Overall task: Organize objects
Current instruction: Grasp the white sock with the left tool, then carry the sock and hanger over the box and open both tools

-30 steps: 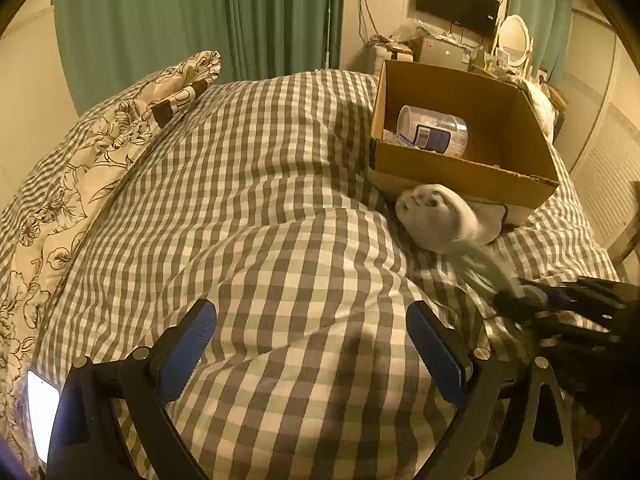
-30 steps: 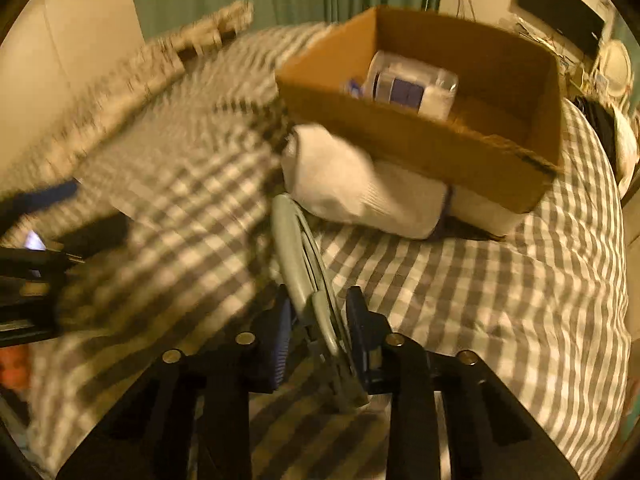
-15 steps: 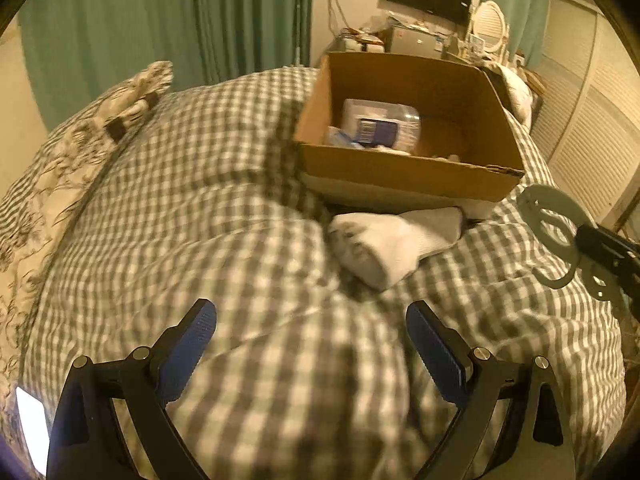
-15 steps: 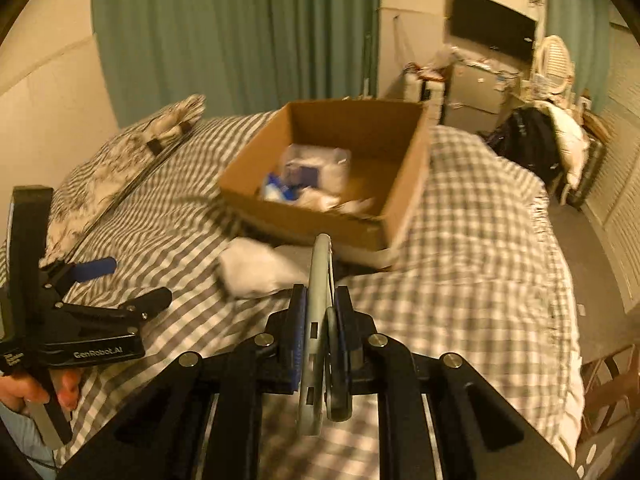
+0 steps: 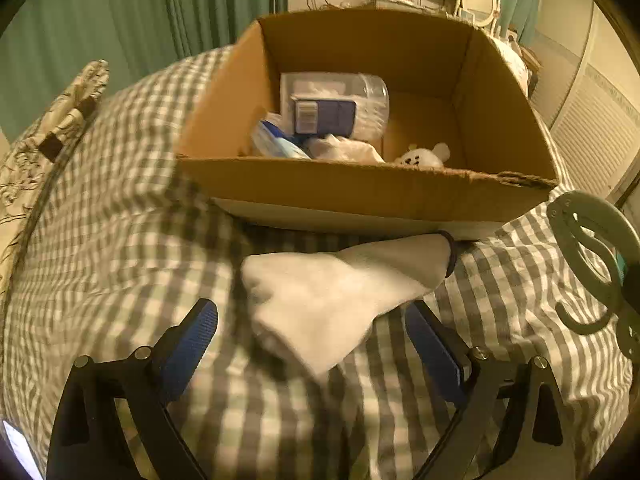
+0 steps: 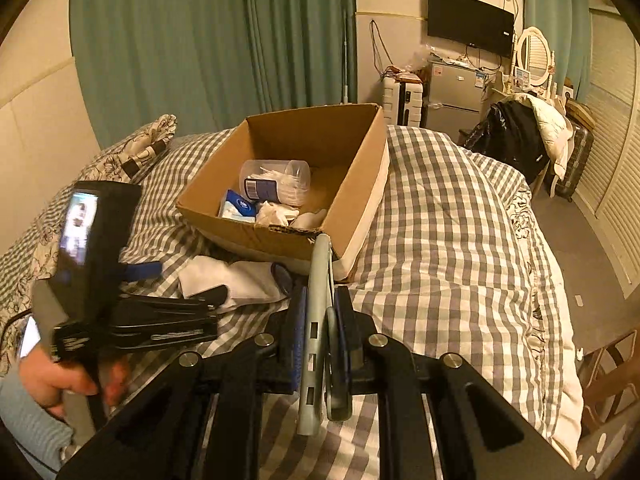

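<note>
Lying against cardboard box [image 5: 360, 192] edge: sock [image 5: 340, 296].

My left gripper [image 5: 312, 354] has matte black arms with silver screw heads and ribbed blue pads [image 5: 191, 340]. My right gripper [image 6: 320, 334] is the same build, black with round silver bolts. My left hand [image 6: 68, 380] shows bare skin below a pale blue-grey sleeve [image 6: 28, 424].

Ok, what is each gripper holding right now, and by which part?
The right gripper pinches the flat grey metal bracket across its faces, near its lower end. The left gripper holds nothing, open around the white sock.
</note>
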The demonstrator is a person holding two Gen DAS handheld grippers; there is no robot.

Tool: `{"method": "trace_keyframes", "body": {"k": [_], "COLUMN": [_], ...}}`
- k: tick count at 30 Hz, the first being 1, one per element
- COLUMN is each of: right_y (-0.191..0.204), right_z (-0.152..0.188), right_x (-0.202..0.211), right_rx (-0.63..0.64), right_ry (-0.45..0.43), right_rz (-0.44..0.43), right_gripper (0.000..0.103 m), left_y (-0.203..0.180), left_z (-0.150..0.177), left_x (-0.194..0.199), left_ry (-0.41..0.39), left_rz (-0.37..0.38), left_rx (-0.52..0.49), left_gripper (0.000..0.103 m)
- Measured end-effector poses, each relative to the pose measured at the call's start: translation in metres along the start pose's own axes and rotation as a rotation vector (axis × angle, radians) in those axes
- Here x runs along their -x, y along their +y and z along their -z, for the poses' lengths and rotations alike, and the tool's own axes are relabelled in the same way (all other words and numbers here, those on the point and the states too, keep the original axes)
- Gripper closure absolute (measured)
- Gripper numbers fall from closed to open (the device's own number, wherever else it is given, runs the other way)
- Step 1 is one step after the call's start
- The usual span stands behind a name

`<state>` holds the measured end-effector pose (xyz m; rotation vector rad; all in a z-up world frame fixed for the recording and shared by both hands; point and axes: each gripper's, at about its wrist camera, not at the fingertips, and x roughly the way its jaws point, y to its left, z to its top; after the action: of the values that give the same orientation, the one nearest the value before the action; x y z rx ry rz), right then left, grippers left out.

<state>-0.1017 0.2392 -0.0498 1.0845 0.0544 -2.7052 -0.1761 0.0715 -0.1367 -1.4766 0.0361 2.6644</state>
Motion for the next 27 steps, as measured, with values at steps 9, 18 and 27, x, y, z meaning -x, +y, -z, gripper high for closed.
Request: {"method": "trace_keyframes", "body": {"k": [9,18,27], "right_y": [-0.002,0.004,0.025], "right_z": [0.008,0.010,0.004], "right_x": [-0.012,0.009,0.046], "right_rx": [-0.013,-0.015,0.017], "right_ry": [0.032,0.001,-0.047], "right_rz": [-0.022,-0.006,0.006], "right_gripper": [0.090,0.090,0.090], "left_y": [-0.006,-0.004,-0.009], "left_z": [0.000,0.014,0.024], "left_x": [-0.021,0.023,0.091], "left_ry": [0.020,-0.046,-0.150], "left_rz": [-0.009,-0.008,0.037], "left_rx": [-0.027,0.001,-0.015], "left_gripper": [0.034,0.054,0.056]}}
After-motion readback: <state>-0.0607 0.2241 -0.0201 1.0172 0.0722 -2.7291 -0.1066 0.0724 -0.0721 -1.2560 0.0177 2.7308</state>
